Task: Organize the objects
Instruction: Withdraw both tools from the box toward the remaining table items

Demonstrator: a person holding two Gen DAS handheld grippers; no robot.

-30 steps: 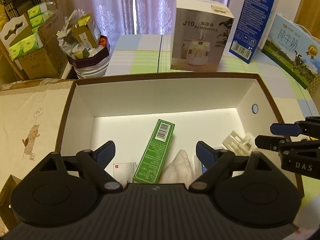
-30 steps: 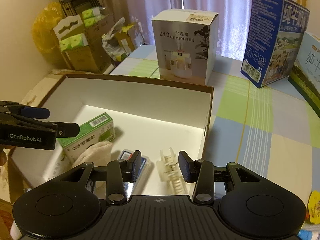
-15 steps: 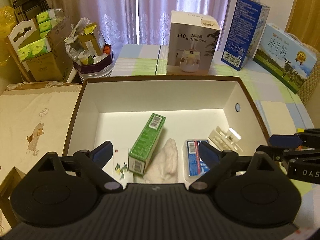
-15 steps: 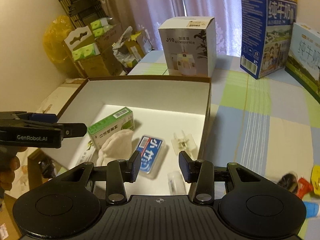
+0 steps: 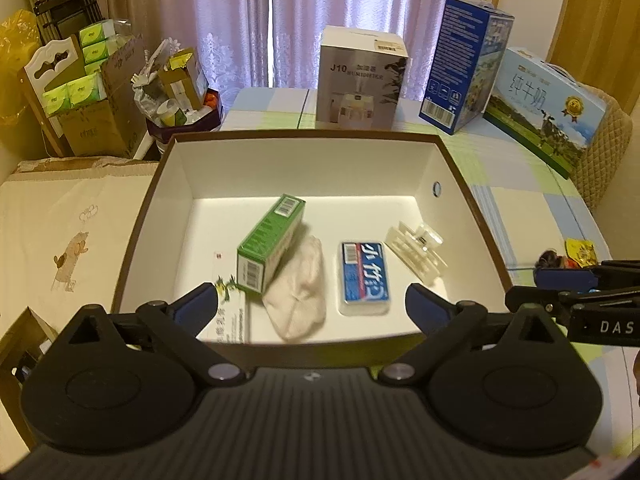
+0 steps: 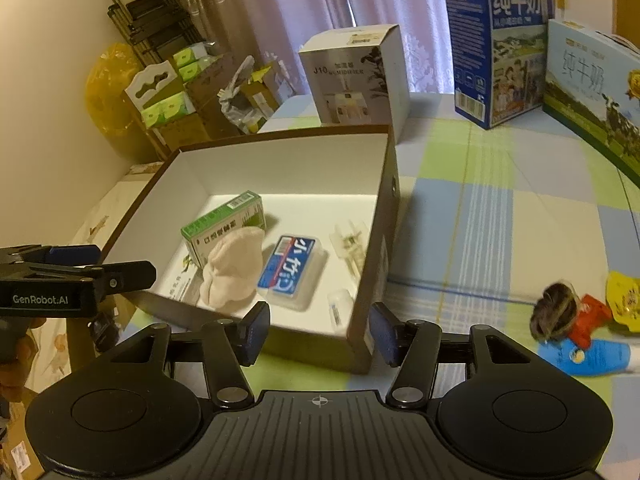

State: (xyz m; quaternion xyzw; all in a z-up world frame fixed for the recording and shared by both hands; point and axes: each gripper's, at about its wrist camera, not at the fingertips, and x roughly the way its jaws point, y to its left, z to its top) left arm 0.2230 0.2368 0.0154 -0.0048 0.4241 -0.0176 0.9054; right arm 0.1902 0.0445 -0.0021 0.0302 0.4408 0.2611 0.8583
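On the checked green-and-blue tabletop (image 6: 500,216), loose bright packets (image 6: 580,328) lie right of the brown-rimmed white box (image 6: 384,208), nearest the right gripper (image 6: 318,334). Its empty jaws have just been opening; the left gripper (image 5: 312,306) gapes empty over the box.

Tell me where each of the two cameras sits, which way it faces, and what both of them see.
Left wrist: rides on the left gripper, looking forward and down into the open box; its own two fingers show, spread with nothing between, and the right gripper pokes in at the right edge.
Right wrist: rides on the right gripper, looking down across the box's near right corner; its fingers, apart and empty, show, with the left gripper at the left.
Shared: the box, green carton, white cloth, blue pack, humidifier box.
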